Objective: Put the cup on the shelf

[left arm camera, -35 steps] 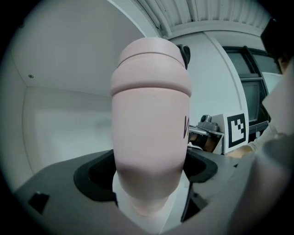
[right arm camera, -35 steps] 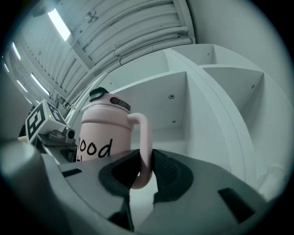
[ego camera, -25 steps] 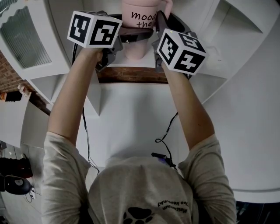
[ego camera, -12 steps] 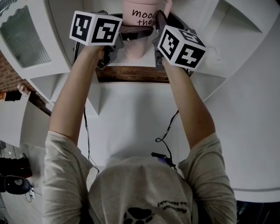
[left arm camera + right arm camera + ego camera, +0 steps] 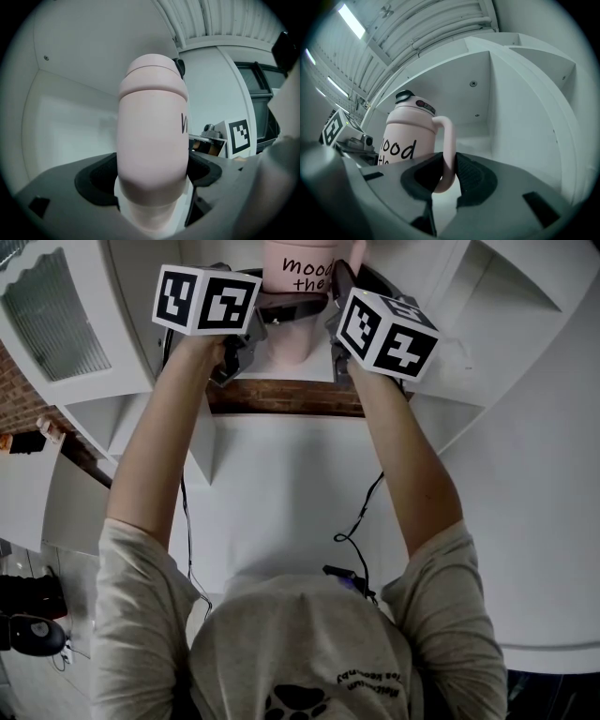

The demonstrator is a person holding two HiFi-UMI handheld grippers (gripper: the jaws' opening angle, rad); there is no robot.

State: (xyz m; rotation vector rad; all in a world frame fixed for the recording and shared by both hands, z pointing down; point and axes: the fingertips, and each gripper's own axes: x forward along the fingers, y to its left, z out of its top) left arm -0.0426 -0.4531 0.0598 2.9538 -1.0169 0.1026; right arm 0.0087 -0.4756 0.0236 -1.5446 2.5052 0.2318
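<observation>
A pink cup (image 5: 298,296) with black lettering, a lid and a side handle is held up inside a white shelf (image 5: 281,374) compartment. My left gripper (image 5: 281,307) is shut on the cup's lower body, which fills the left gripper view as the cup (image 5: 152,136) between the left gripper's (image 5: 152,180) dark pads. My right gripper (image 5: 339,289) is shut on the cup's handle (image 5: 448,145), with the right gripper's (image 5: 446,176) pads pressing the handle's lower curve. The cup (image 5: 410,140) stands upright. Its base is hidden, so I cannot tell whether it rests on the shelf board.
A cabinet door with ribbed glass (image 5: 56,324) stands at the left. White dividers and side walls (image 5: 520,117) bound the compartment on the right. A brick-coloured strip (image 5: 281,399) runs below the shelf board. Cables (image 5: 361,517) hang from the grippers.
The cup and both grippers have crept slightly toward the top of the head view. Both grips look the same as before.
</observation>
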